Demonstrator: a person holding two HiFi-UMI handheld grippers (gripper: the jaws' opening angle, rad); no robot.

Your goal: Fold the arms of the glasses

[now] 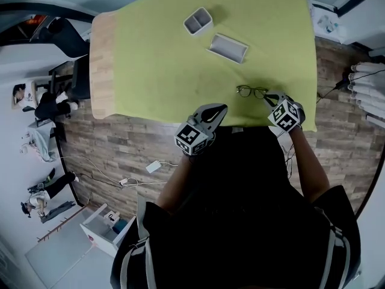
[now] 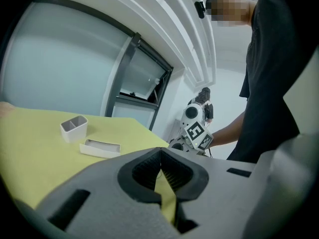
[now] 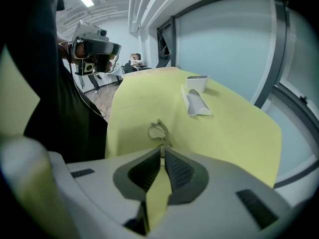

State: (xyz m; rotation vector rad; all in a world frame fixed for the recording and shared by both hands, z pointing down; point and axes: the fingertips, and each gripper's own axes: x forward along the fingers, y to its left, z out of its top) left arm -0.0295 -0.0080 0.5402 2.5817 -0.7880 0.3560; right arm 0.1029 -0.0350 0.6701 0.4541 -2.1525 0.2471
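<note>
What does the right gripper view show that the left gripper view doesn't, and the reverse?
Right gripper view only: the glasses, with one arm apparently pinched in the right tongs. Left gripper view only: the left tongs shut on nothing. Both: the yellow cloth, the divided box and the tray.

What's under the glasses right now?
A yellow-green cloth lies directly below the glasses. It covers the wooden table, bare only along one edge in the head view, so the tabletop beneath them is hidden. The right claw is shut on one arm.
</note>
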